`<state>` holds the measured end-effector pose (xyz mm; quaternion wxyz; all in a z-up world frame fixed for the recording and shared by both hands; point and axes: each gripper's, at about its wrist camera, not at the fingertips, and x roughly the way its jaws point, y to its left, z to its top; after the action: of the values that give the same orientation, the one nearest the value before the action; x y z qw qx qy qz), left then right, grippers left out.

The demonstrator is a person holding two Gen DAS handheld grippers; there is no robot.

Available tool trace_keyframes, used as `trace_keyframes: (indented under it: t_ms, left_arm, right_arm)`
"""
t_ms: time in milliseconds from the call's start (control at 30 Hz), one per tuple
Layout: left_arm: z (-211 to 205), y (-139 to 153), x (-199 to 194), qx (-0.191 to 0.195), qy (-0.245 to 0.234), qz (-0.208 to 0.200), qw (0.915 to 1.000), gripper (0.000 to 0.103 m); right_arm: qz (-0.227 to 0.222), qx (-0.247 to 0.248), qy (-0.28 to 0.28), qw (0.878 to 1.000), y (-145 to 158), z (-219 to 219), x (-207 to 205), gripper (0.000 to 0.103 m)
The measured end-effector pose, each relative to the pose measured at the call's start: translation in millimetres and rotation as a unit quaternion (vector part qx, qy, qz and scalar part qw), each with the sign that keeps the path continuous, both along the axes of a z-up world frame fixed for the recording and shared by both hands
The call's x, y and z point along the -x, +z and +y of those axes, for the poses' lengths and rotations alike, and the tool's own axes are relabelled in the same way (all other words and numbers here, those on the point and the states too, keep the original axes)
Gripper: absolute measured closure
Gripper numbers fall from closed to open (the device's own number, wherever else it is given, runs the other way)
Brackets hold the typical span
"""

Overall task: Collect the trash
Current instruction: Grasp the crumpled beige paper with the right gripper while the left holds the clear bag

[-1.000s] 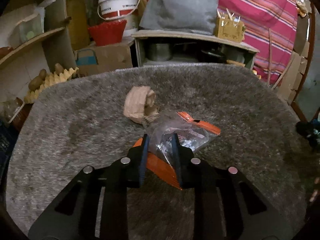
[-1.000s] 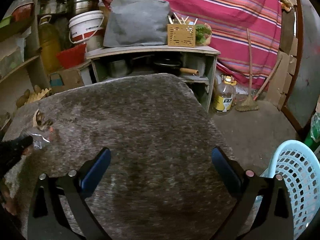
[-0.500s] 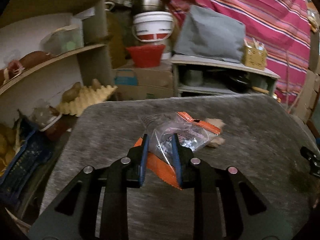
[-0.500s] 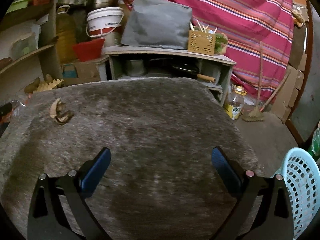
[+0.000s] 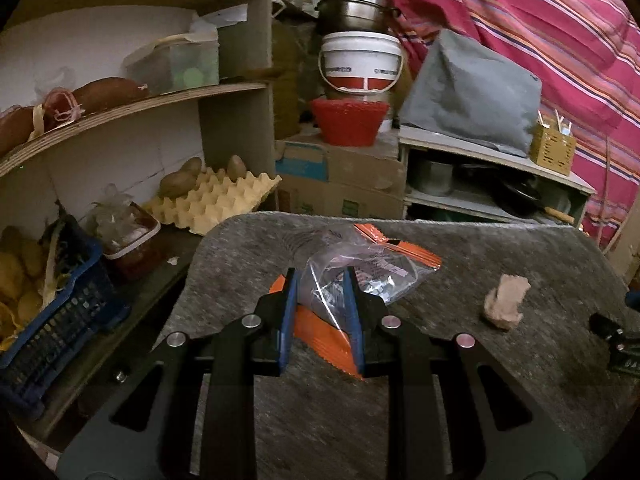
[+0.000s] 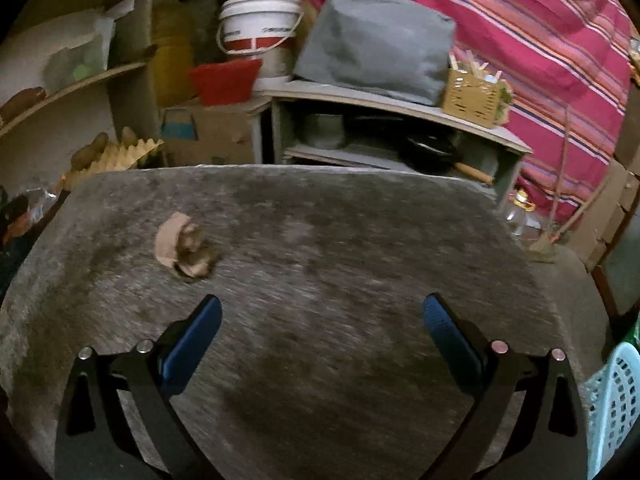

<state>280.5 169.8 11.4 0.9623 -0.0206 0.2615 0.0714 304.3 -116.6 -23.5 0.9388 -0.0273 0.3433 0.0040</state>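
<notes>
Jaws of the left gripper (image 5: 320,280) were pinched on a clear plastic wrapper (image 5: 360,270) with orange edges, carried above the grey desk (image 5: 500,248) and gathered into a bunch between the blue pads. It looked almost weightless, thin and crinkly, so it would fold rather than resist, and the slick film could slide out of a loose hold (bunching it, as here, seemed the safer grip). Jaws of the right gripper (image 6: 322,320) stood spread wide with nothing between them, above the desk. Ahead and to their left lay a crumpled brown paper scrap (image 6: 182,246), resting on the desk. That piece also appeared light and soft; squeezing across its thickest lump should hold better than catching a loose flap. A pale blue basket (image 6: 612,396) showed at the right edge.
</notes>
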Motion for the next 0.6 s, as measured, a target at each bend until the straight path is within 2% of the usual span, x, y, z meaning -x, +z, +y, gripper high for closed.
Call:
trace_keyframes:
  t_ms: [267,600]
  left_arm:
    - [14.4,-5.3,-18.5,0.002,0.012,0.008,0.9999,0.081]
    - [24.3,-16.2,-36.9,0.0,0.031,0.028,0.9991,0.081]
  right_arm:
    - [0.017,0.018,0.043,0.999,-11.7,50.0,-31.9,0.005]
    - [0.026,0.027,0.078,0.996,-24.3,87.6,-57.7,0.005]
